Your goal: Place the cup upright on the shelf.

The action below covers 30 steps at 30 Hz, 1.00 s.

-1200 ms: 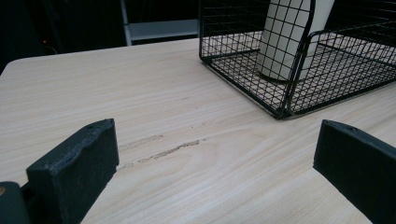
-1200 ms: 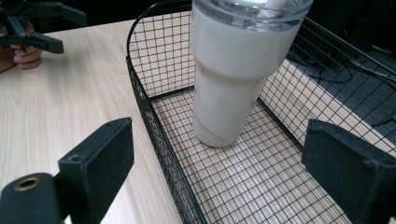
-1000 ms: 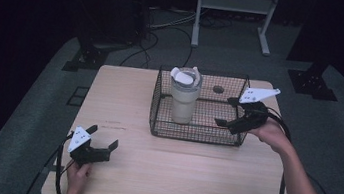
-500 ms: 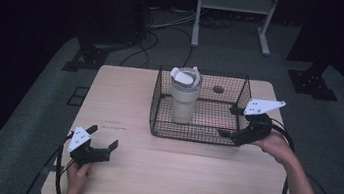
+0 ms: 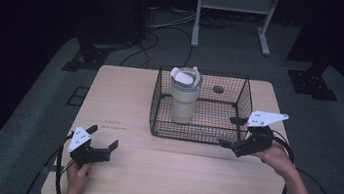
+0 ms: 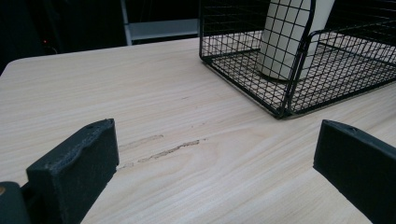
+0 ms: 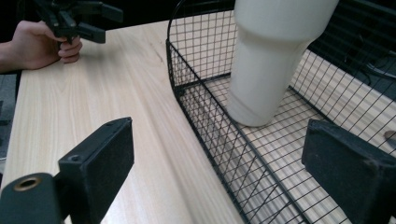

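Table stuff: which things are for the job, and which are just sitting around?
For the job:
cup, standing in the basket
basket
right gripper, open, at the basket's right front corner
left gripper, open, near the table's front left

Just about:
cables on the floor
metal stand behind the table

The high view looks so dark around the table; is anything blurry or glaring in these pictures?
High view: only the table is lit, its surroundings nearly black, the image soft, no glare. Left gripper view: the near jaws are blurred, the basket sharper. Right gripper view: the tumbler looks bright, lacking surface detail.
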Available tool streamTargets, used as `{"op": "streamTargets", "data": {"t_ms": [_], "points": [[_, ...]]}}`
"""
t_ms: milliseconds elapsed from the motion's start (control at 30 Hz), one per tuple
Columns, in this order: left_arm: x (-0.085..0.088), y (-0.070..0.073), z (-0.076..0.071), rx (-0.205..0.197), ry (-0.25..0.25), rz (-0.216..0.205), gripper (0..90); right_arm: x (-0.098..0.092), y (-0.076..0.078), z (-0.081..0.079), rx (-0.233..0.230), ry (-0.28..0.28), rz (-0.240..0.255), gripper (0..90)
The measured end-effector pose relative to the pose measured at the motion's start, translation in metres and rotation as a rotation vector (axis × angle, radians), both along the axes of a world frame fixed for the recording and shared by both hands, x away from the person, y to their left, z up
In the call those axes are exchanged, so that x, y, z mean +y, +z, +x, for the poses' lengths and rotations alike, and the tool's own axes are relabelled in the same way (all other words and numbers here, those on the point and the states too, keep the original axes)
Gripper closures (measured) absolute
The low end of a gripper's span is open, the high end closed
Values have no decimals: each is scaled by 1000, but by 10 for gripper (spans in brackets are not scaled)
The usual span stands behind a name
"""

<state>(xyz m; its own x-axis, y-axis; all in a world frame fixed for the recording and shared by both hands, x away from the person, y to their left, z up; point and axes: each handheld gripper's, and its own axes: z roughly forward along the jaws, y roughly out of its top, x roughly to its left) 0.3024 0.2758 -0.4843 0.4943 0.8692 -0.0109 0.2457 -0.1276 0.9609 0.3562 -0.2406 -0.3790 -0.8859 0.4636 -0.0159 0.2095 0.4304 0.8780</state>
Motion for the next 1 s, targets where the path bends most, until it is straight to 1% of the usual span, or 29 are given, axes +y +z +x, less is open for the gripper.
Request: {"op": "streamTargets", "data": {"t_ms": [67, 133, 200, 267, 300, 367, 500, 533, 600, 633, 700, 767, 1000], "points": [[0, 0, 0, 0, 0, -1, 0, -1, -5, -4, 3, 1, 7, 87], [0, 0, 0, 0, 0, 0, 0, -2, -6, -6, 1, 2, 10, 87], [0, 0, 0, -1, 1, -1, 0, -5, -9, -10, -3, -6, 23, 87], [0, 0, 0, 2, 1, 3, 0, -6, -10, -12, 4, -5, 16, 87], [0, 0, 0, 2, 1, 4, 0, -7, -12, -14, -4, -9, 25, 87], [0, 0, 0, 2, 0, 3, 0, -8, -15, -17, 4, -10, 32, 87], [0, 0, 0, 2, 0, 5, 0, -10, -20, -20, 7, -15, 29, 87], [0, 0, 0, 2, 1, 5, 0, -11, -23, -22, 17, -17, 28, 87], [0, 0, 0, 2, 1, 5, 0, -12, -25, -24, 20, -20, 28, 87], [0, 0, 0, 2, 1, 4, 0, -13, -28, -26, 24, -20, 24, 87], [0, 0, 0, 2, 2, 4, 0, -14, -31, -29, 21, -23, 20, 87], [0, 0, 0, 2, 2, 5, 0, -15, -34, -31, 29, -25, 14, 87], [0, 0, 0, 3, 2, 5, 0, -18, -42, -37, 36, -35, 17, 87]]}}
